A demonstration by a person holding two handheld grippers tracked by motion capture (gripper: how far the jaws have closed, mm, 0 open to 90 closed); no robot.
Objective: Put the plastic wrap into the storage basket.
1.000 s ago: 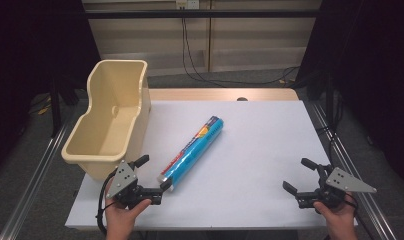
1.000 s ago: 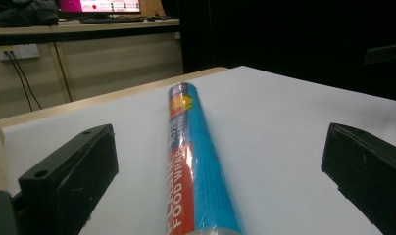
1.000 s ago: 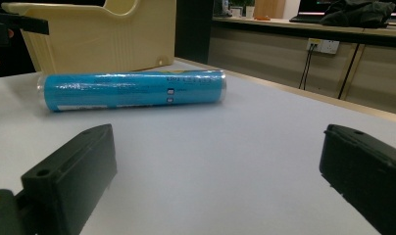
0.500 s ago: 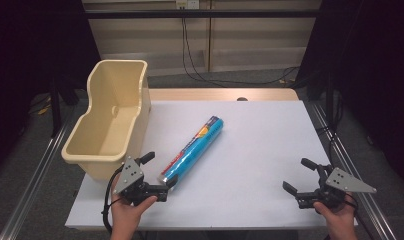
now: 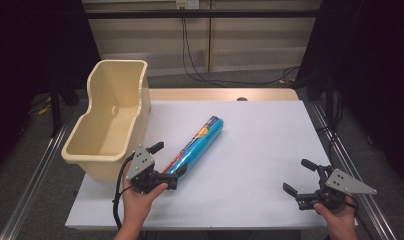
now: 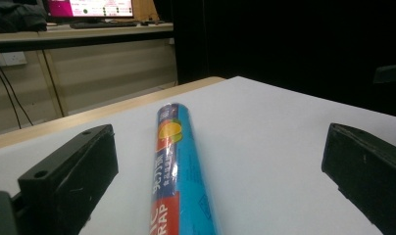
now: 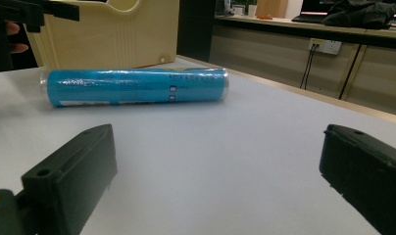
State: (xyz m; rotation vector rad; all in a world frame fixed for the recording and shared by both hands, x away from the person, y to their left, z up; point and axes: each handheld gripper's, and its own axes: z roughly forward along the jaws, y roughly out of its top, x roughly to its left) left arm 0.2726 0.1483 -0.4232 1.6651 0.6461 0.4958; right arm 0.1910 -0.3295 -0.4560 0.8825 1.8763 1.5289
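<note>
A blue roll of wrap (image 5: 196, 142) lies diagonally on the white table top (image 5: 260, 135). Its near end rests between the jaws of my open left gripper (image 5: 165, 164), which touch nothing. In the left gripper view the roll (image 6: 176, 161) runs straight away from the left gripper (image 6: 219, 147), closer to its left jaw. My right gripper (image 5: 299, 176) stands open over bare table at the front right, far from the roll. The right gripper view has the roll (image 7: 137, 87) lying crosswise beyond the open right gripper (image 7: 218, 147).
A cream plastic bin (image 5: 142, 100) stands empty at the table's left edge, just left of the roll and the left gripper. The bin (image 7: 112, 34) rises behind the roll in the right gripper view. Cables hang behind the table's far edge.
My left gripper has moved forward and right, so its open jaws now flank the roll's near end. The right gripper has stayed put.
</note>
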